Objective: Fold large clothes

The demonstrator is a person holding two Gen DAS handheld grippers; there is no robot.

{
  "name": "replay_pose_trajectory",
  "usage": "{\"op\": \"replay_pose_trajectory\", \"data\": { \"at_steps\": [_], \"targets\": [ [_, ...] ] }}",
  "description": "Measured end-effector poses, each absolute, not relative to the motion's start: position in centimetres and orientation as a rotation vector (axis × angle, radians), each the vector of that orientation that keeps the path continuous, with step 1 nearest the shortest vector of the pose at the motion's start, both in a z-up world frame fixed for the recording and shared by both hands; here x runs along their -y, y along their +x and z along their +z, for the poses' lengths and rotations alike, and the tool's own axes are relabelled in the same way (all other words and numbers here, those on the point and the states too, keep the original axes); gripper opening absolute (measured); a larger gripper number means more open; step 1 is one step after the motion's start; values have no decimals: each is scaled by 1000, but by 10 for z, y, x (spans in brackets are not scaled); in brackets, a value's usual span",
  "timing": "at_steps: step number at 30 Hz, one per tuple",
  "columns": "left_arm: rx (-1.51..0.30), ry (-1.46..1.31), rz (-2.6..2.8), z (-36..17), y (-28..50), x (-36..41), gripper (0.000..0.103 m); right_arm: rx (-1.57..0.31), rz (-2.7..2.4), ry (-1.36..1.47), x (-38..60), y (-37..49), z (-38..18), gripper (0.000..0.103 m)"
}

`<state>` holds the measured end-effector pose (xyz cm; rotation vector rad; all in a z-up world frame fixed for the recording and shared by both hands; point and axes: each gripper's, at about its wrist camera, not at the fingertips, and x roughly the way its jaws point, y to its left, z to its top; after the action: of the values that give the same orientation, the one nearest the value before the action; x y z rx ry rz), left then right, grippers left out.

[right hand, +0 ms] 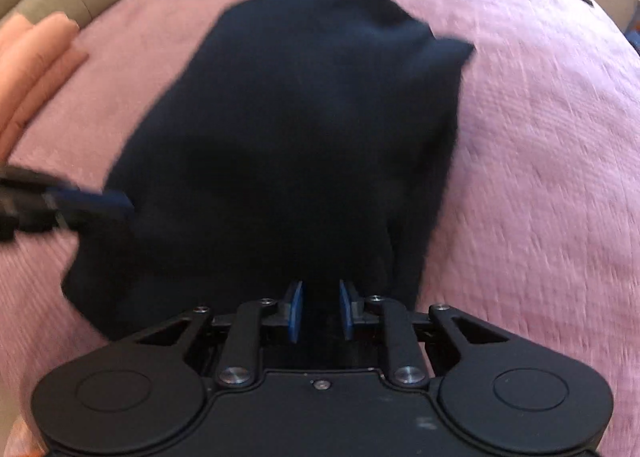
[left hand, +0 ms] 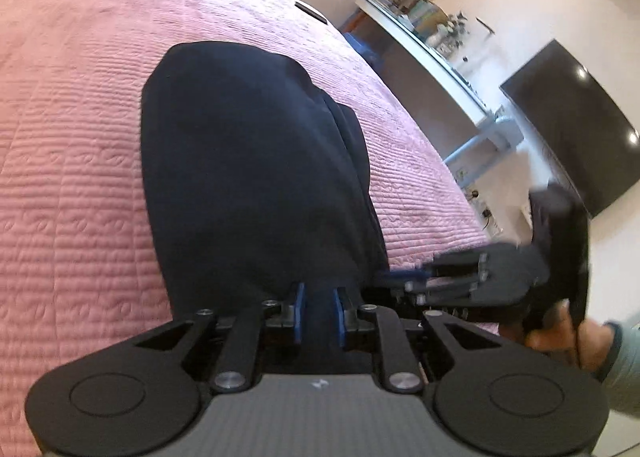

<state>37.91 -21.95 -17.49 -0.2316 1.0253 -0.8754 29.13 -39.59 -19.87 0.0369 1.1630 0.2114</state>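
Navy garment lies on pink quilt, long axis running straight away from both grippers. Left gripper and right gripper side by side, each pinching near hem, fabric between pads. Guessing next move carries hem forward over far end.

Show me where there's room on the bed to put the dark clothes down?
Bare pink bedspread stretches left of the dark garment, and beyond it toward the far edge. In the right wrist view, bedspread right of the garment is bare too. It's crowded at the near edge, where left gripper and right gripper pinch the cloth.
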Motion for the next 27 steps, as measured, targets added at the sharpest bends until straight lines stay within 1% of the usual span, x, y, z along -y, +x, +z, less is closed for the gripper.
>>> {"op": "replay_pose_trajectory", "data": {
  "at_steps": [2, 5, 6, 7, 9, 12, 13, 15, 16, 18, 20, 22, 23, 24, 25, 26, 27],
  "targets": [
    [-1025, -218, -870, -170, 378, 220, 18, -1160, 194, 33, 396, 282, -194, 21],
    [-1019, -187, -861, -160, 366, 210, 19, -1115, 171, 13, 392, 277, -168, 23],
    [-1025, -189, -860, -158, 362, 206, 20, -1084, 182, 20, 389, 273, -156, 29],
    [-1036, -209, -859, -156, 362, 203, 20, -1056, 203, 35, 385, 271, -146, 32],
    [-1050, -257, -864, -154, 357, 196, 21, -1026, 238, 54, 375, 272, -138, 32],
    [-1032, -283, -875, -152, 352, 194, 22, -1049, 262, 8, 356, 278, -156, 31],
    [-1026, -296, -904, -152, 350, 195, 25, -1076, 249, -7, 354, 283, -168, 31],
    [-1031, -311, -949, -163, 346, 200, 29, -1139, 213, -21, 356, 284, -190, 31],
    [-1064, -303, -940, -177, 345, 205, 24, -1167, 213, -25, 358, 283, -198, 31],
    [-1125, -323, -902, -201, 345, 203, 5, -1176, 223, -9, 365, 277, -202, 31],
    [-1161, -413, -889, -220, 344, 193, 3, -1189, 219, 6, 369, 272, -201, 31],
    [-1205, -430, -892, -231, 339, 186, 3, -1194, 224, 8, 372, 266, -199, 31],
    [-1232, -388, -863, -234, 335, 185, 5, -1198, 232, 4, 372, 264, -198, 31],
    [-1258, -301, -804, -236, 330, 184, 11, -1199, 241, 6, 374, 263, -196, 31],
    [-1266, -255, -791, -237, 327, 179, 11, -1204, 257, 23, 378, 262, -193, 37],
    [-1272, -272, -791, -236, 326, 171, 11, -1204, 270, 49, 383, 261, -190, 42],
    [-1278, -307, -780, -234, 327, 162, 14, -1199, 275, 79, 389, 261, -185, 58]
  ]
}}
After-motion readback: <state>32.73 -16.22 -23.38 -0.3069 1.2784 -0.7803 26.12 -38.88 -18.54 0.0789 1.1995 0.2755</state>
